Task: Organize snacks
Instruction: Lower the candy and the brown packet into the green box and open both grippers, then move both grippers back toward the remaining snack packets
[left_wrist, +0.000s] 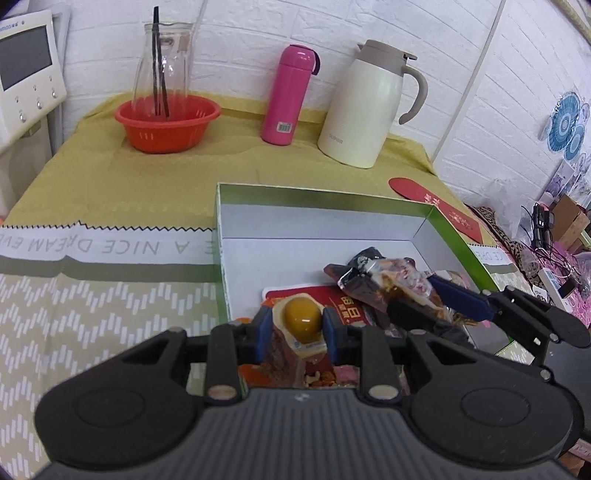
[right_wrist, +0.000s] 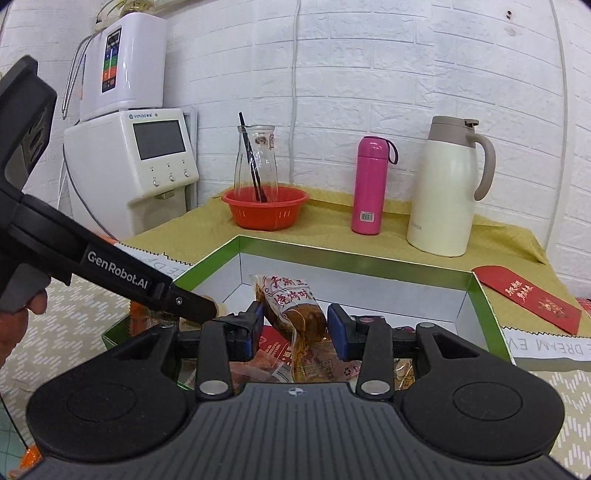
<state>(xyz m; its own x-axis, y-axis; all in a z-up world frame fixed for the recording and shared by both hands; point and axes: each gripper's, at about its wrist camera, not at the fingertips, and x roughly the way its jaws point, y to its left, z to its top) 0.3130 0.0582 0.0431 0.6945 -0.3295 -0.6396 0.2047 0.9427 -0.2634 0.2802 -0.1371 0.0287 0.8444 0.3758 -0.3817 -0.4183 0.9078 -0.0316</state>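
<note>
A green-rimmed white box (left_wrist: 325, 194) (right_wrist: 354, 254) sits on the table and holds several snack packs, with a red pack (left_wrist: 343, 301) on top of the pile. My left gripper (left_wrist: 297, 326) is shut on an egg snack pack (left_wrist: 301, 317) with a yellow-brown egg in it, over the box's near end. My right gripper (right_wrist: 295, 325) is shut on a brown meat snack pack (right_wrist: 295, 306) printed with red characters, also over the box. That pack (left_wrist: 388, 280) and the right gripper's fingers (left_wrist: 458, 299) show at the right of the left wrist view.
At the back stand an orange basket (left_wrist: 166, 125) with a glass carafe (left_wrist: 162, 70) in it, a pink bottle (left_wrist: 288, 96) and a cream thermos jug (left_wrist: 369, 103). A red envelope (left_wrist: 439, 206) lies right of the box. A white water dispenser (right_wrist: 136, 162) stands at the left.
</note>
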